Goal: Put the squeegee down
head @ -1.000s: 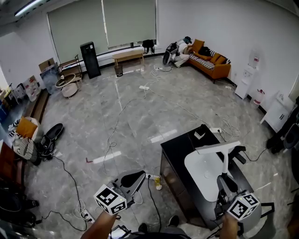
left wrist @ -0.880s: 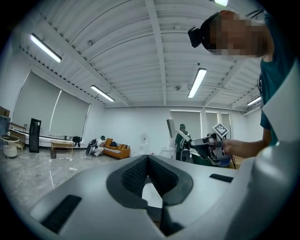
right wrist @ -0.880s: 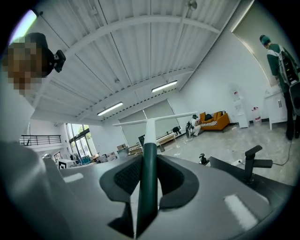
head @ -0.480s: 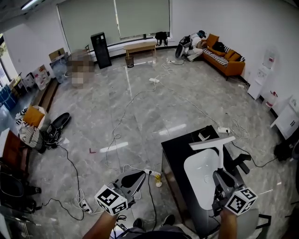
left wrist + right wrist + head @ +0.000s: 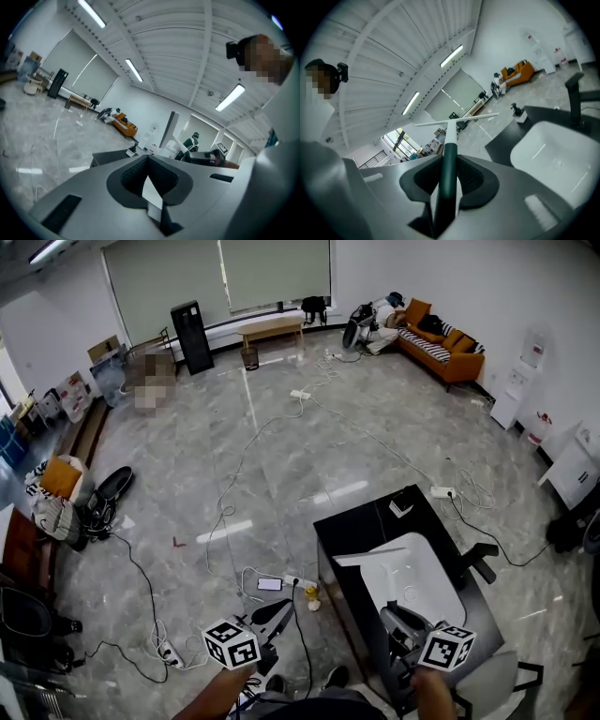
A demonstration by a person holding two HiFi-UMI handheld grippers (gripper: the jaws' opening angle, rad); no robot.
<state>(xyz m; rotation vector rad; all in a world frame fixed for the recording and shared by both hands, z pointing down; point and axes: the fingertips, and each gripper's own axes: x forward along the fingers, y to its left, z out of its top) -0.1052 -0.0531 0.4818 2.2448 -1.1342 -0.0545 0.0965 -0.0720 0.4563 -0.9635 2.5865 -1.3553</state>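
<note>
Clamped on the squeegee (image 5: 450,140) by its dark handle, at the right gripper (image 5: 449,176) — blade out ahead, low over the white sink (image 5: 548,150), seemingly for laying down there. At the left gripper (image 5: 147,176), closed together on nothing — kept aside.

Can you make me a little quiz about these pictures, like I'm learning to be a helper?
1. What does the right gripper hold?
A a cup
B the squeegee
C a banana
2. True or false: the squeegee's handle is bright red.
3. Fill in: the sink set in the black counter is ____ in colour.

Key: 1 B. 2 False, it is dark green. 3 White.
</note>
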